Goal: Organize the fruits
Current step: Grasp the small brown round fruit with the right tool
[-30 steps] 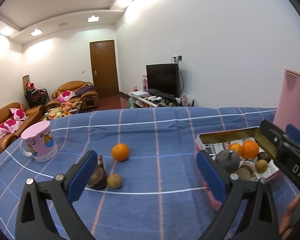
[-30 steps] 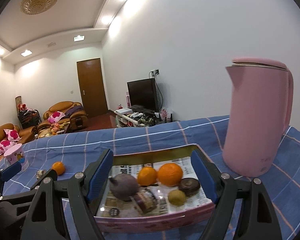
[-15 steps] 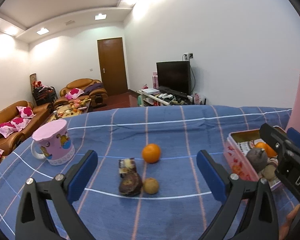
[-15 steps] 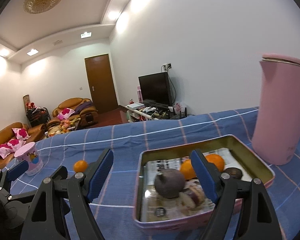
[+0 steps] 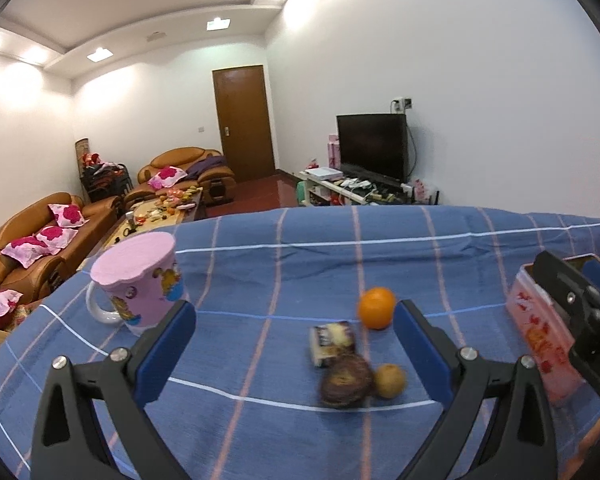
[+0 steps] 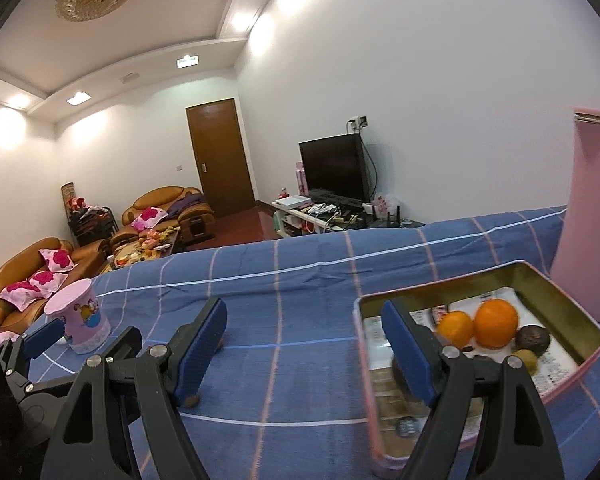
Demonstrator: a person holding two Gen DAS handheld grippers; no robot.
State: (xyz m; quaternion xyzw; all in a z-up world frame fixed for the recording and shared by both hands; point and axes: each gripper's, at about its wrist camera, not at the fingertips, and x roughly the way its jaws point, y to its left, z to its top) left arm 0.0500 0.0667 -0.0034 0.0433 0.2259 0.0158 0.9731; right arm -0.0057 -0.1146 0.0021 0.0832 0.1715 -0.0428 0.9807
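On the blue striped cloth lie an orange [image 5: 376, 307], a small yellow-brown fruit [image 5: 389, 380], a dark round fruit [image 5: 346, 379] and a small packet [image 5: 333, 342]. My left gripper [image 5: 294, 354] is open and empty, hovering just short of them. A pink tin [image 6: 584, 364] at the right holds two oranges [image 6: 496, 323], a dark fruit [image 6: 533, 338] and other items. My right gripper [image 6: 304, 352] is open and empty, its right finger over the tin's left end. The tin's side shows in the left wrist view [image 5: 540, 340].
A pink mug [image 5: 140, 280] stands at the left of the table. A tall pink kettle [image 6: 592, 216] stands behind the tin at the far right. The table's far edge drops to a living room with sofas and a TV.
Both grippers have swung left: the loose fruits have shifted from left to centre-right in the left view, and the tin has slid to the right in both views. Both stay open.
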